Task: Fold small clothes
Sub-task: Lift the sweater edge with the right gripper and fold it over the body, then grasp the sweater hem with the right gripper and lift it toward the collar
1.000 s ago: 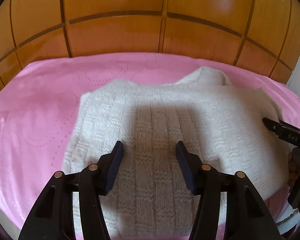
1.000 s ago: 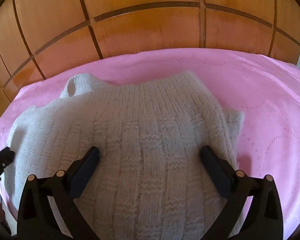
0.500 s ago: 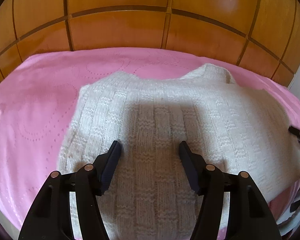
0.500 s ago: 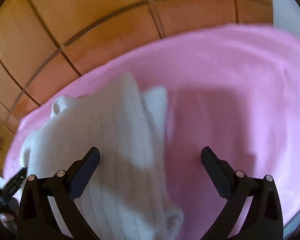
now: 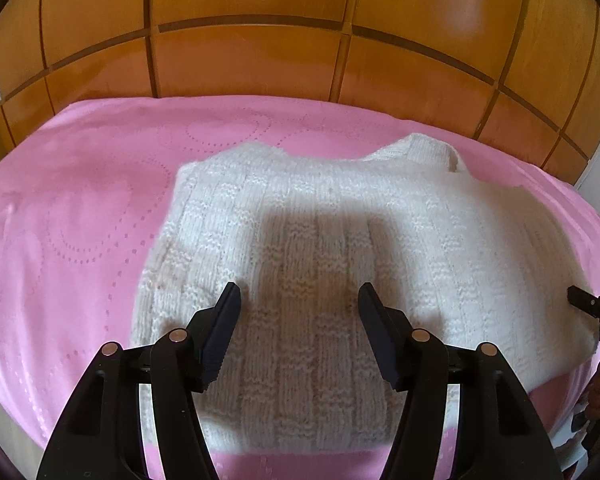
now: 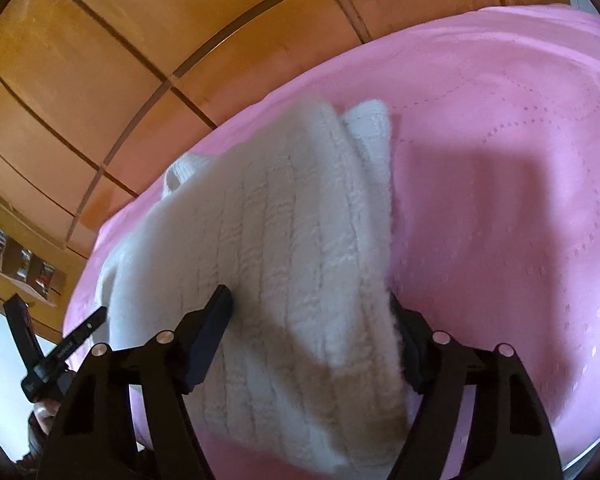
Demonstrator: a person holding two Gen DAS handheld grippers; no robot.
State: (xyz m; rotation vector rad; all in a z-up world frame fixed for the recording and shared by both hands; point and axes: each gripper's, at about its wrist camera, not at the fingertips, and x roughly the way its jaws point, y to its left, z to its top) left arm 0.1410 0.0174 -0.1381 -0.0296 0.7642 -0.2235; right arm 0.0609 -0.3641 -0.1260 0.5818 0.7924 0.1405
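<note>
A small white knitted sweater (image 5: 340,240) lies flat on the pink bedcover (image 5: 80,220), collar at the far right. My left gripper (image 5: 299,300) is open and empty, held just above the sweater's near part. In the right wrist view the sweater (image 6: 280,260) runs between the fingers of my right gripper (image 6: 308,304). Its jaws stand open around the sweater's right edge, which bulges over the right finger. The right gripper's tip also shows in the left wrist view (image 5: 584,304) at the sweater's right edge.
A wooden panelled headboard (image 5: 260,40) stands behind the bed. The pink cover spreads left of the sweater (image 5: 60,240) and right of it (image 6: 520,220). The left gripper's body (image 6: 52,352) shows at the lower left of the right wrist view.
My right gripper swung to the sweater's right edge, tilted, and narrowed its jaws around that edge. My left gripper stayed open over the sweater, drifting slightly.
</note>
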